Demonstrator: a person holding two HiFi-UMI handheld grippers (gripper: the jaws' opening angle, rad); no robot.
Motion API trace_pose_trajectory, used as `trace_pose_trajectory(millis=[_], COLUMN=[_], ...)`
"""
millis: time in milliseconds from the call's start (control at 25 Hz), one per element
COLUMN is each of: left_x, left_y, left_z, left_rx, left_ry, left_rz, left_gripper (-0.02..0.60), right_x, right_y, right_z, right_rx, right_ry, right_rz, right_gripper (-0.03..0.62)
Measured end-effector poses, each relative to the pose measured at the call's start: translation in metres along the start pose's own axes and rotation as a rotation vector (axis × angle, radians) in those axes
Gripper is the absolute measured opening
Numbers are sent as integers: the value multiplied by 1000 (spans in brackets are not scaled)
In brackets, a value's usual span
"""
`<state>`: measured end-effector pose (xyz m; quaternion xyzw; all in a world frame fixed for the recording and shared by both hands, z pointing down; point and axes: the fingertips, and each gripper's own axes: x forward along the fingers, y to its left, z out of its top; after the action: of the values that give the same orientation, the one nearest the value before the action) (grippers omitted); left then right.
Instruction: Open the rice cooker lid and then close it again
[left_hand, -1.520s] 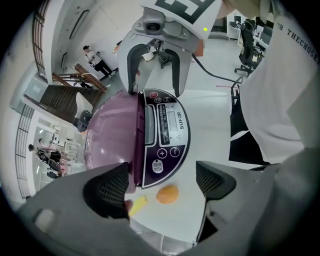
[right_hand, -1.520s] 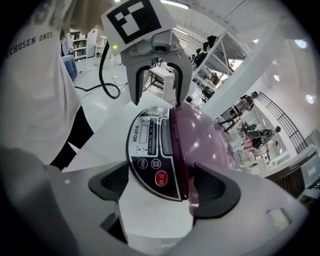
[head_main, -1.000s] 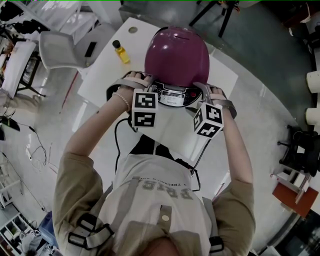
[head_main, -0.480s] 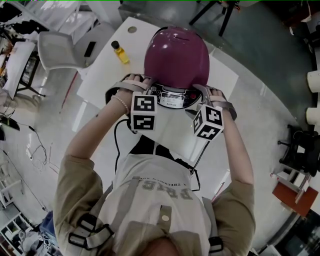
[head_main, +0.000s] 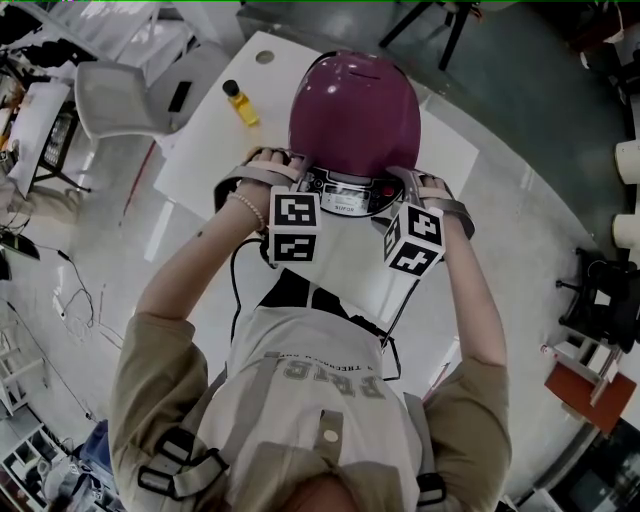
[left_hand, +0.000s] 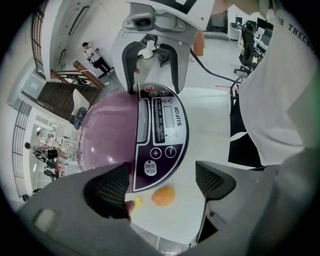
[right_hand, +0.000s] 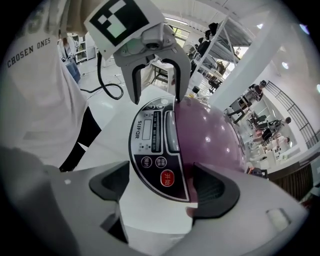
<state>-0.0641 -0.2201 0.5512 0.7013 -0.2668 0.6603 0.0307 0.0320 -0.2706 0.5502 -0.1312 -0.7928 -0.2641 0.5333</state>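
Two-sided bracing of the purple rice cooker (head_main: 353, 115) on the white table (head_main: 200, 140), lid apparently down: left gripper (left_hand: 160, 180) at its left, right gripper (right_hand: 165, 187) at its right, both gaping wide, holding nothing, flanking the near control panel (head_main: 345, 195), likely readying for the lid release

Table (head_main: 200, 150): rice cooker (head_main: 353, 115), yellow bottle (head_main: 241, 103)

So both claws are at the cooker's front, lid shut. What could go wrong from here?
1. The left claw and right claw are open, flanking the control panel; a slip could press a button instead of freeing the lid.
2. Nothing holds the rice cooker; a push may slide it across the table, near the yellow bottle.
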Motion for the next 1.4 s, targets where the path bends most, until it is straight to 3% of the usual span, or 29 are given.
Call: trace_pose_trajectory(millis=[320,520,800,960,1160,1400], left_x=[0,1,0,-8,-35,-79], left_y=[2,3,6,5,18,29], left_z=[-1,1,4,5,15,33], left_rx=[-18,-43,-92,-139,-273,-489], left_ry=[-15,-25,-39,-71,-220,-484], left_rz=[5,3,7,39,132,252], left_gripper=[419,419,408,407,363,354], right_x=[2,-1,1,-11,-55,-96], right_y=[0,-2,-3,-5,-26,-39], right_z=[2,5,3,8,25,36], right_rx=[20,92,72,123,244,357], right_ry=[-18,-100,-99,-173,-360,-543], right_rz=[-23,-3,-41,-87,-244,-463], right_gripper=[397,400,400,400,399,399])
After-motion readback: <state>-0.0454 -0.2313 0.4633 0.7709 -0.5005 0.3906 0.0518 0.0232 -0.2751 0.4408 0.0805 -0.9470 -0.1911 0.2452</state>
